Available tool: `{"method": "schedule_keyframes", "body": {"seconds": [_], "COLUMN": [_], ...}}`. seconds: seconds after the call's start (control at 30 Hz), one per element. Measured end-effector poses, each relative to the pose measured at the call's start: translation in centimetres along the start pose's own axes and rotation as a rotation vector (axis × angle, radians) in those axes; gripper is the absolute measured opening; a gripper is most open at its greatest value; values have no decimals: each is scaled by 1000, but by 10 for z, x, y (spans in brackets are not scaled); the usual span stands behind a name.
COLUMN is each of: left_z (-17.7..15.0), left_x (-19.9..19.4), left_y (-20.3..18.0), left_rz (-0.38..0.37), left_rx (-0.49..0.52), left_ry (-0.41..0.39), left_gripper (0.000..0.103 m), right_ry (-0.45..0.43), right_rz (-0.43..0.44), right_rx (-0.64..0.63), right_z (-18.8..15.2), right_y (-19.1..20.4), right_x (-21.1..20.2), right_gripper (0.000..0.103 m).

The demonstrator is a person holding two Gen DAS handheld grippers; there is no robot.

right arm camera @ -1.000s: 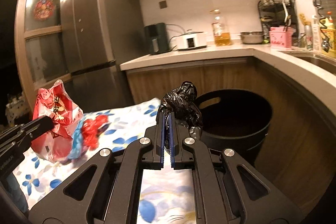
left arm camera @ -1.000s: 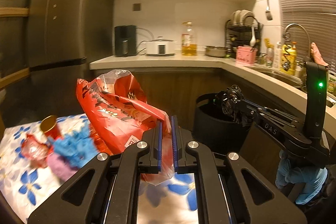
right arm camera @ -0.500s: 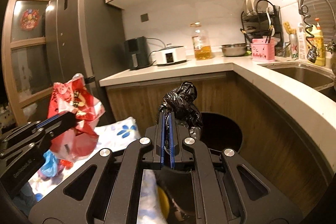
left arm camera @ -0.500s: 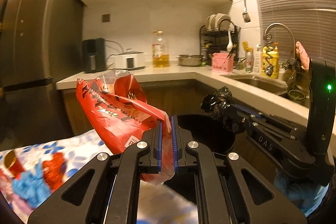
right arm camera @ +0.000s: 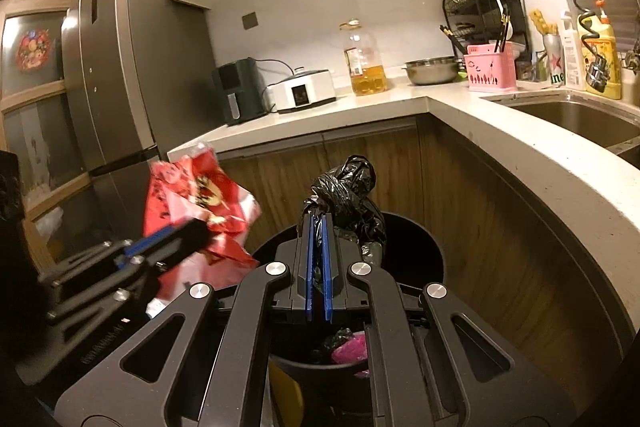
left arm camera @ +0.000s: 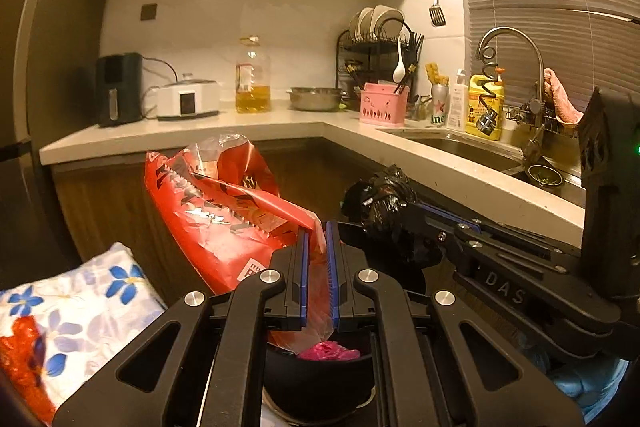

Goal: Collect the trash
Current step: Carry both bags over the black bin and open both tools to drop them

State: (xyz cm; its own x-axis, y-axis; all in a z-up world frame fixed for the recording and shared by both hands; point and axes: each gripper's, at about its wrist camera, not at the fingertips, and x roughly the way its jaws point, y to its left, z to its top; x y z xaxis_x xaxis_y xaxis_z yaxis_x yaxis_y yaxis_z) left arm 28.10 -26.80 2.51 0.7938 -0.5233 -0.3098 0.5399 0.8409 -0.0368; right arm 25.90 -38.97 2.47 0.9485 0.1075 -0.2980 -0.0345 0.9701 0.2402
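My left gripper [left arm camera: 317, 233] is shut on a corner of a crumpled red snack bag [left arm camera: 224, 211], which stands up and to the left of the jaws, above the black bin [left arm camera: 316, 375]. In the right wrist view the same red bag [right arm camera: 196, 195] hangs from the left gripper [right arm camera: 200, 231]. My right gripper [right arm camera: 318, 221] is shut on a knotted black plastic bag [right arm camera: 348, 195], held over the black bin [right arm camera: 424, 247]. The right gripper [left arm camera: 404, 215] and the black bag [left arm camera: 384, 199] also show from the left wrist. Pink trash [right arm camera: 352, 349] lies inside the bin.
A flowered tablecloth [left arm camera: 80, 303] with red litter [left arm camera: 24, 359] on it lies at the lower left. An L-shaped counter [right arm camera: 520, 163] with a sink [right arm camera: 576, 119] wraps behind and right of the bin. A fridge [right arm camera: 116, 75] stands left. A blue-gloved hand [left arm camera: 580, 383] grips the right gripper.
Both grippers have swung right, away from the flowered table and over the black bin, each still holding its bag. The bin's inside with pink trash now shows beneath the jaws.
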Motion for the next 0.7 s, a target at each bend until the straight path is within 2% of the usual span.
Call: {"method": "schedule_keyframes", "body": {"seconds": [0.27, 0.47, 0.63, 0.7], "left_z": [-9, -13, -18, -19], "left_x": [25, 38, 43, 42], "left_y": [2, 6, 11, 17], "left_rz": [-17, -39, -30, -18], "left_rx": [2, -13, -23, -39], "left_ry": [46, 75, 90, 88], "left_gripper": [11, 19, 37, 52], "right_ry": [17, 32, 42, 51], "right_rz": [11, 12, 7, 4], "right_rx": [18, 30, 33, 41], "right_z": [2, 1, 1, 0], "right_y": [-8, -13, -13, -16], "right_x": [16, 25, 31, 34], "right_gripper": [4, 5, 6, 8]}}
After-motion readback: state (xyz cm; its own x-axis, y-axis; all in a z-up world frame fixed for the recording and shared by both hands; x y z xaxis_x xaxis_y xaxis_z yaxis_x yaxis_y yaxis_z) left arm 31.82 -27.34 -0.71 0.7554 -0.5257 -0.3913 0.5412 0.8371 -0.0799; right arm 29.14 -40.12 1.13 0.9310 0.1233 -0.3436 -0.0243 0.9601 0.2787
